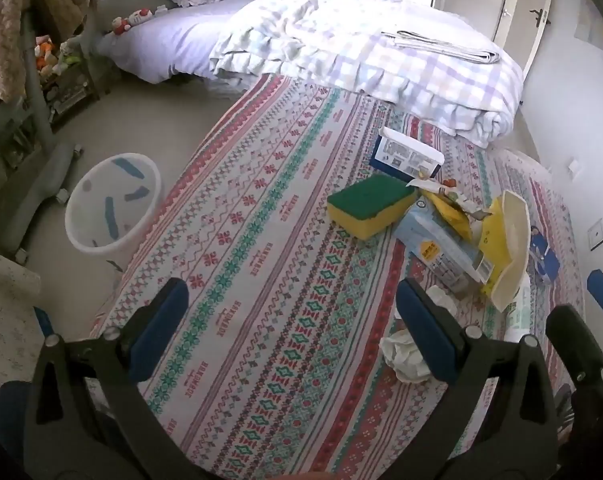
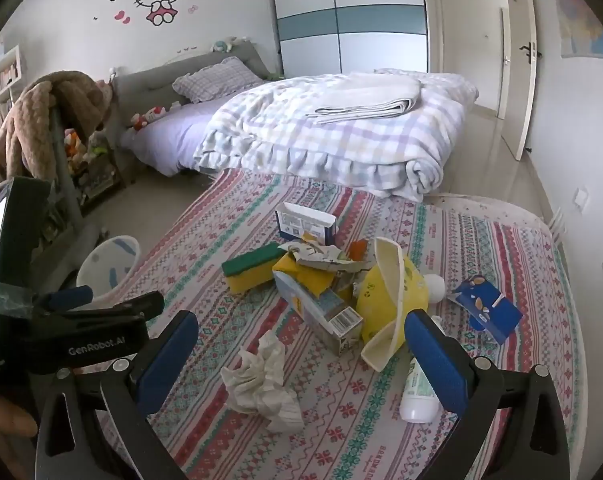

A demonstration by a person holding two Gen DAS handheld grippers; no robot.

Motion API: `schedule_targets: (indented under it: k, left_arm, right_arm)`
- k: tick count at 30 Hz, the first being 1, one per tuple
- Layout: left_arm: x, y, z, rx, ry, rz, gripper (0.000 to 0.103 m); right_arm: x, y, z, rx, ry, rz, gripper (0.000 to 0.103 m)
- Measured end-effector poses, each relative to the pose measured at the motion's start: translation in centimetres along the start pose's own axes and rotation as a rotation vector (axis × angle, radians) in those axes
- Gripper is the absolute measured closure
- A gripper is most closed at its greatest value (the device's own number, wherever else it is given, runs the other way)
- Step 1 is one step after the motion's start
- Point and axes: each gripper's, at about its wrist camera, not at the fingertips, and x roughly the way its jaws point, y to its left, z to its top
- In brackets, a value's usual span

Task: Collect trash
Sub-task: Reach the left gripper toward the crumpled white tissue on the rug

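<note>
Both tongs stood spread as wide as they go, pinching nothing; the left tongs (image 1: 291, 320) hung over bare patterned cloth (image 1: 261, 240), the crumpled tissue (image 1: 405, 356) just beside its right finger; the right tongs (image 2: 301, 352) framed that same tissue (image 2: 261, 380) (untouched) on the table, with the trash pile (image 2: 333, 280) of cartons beyond; the white bin (image 1: 113, 208) stood on the floor, well apart.

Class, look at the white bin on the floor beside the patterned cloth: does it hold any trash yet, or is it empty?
Empty. The left wrist view looks into the white bin and shows only its bare patterned inside; the trash still lies on the cloth.
</note>
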Motion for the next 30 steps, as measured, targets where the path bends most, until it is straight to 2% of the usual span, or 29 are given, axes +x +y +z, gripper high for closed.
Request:
schedule_targets:
  k: [12, 30]
  left_arm:
    - [0.8, 0.5, -1.0, -0.001, 0.015, -0.008, 0.000]
    - [1.3, 0.2, -0.9, -0.010, 0.046, -0.003, 0.000]
  right_arm:
    - [-0.3, 0.2, -0.3, -0.002, -0.001, 0.000, 0.000]
    - [-0.2, 0.2, -0.2, -0.003, 0.003, 0.000, 0.000]
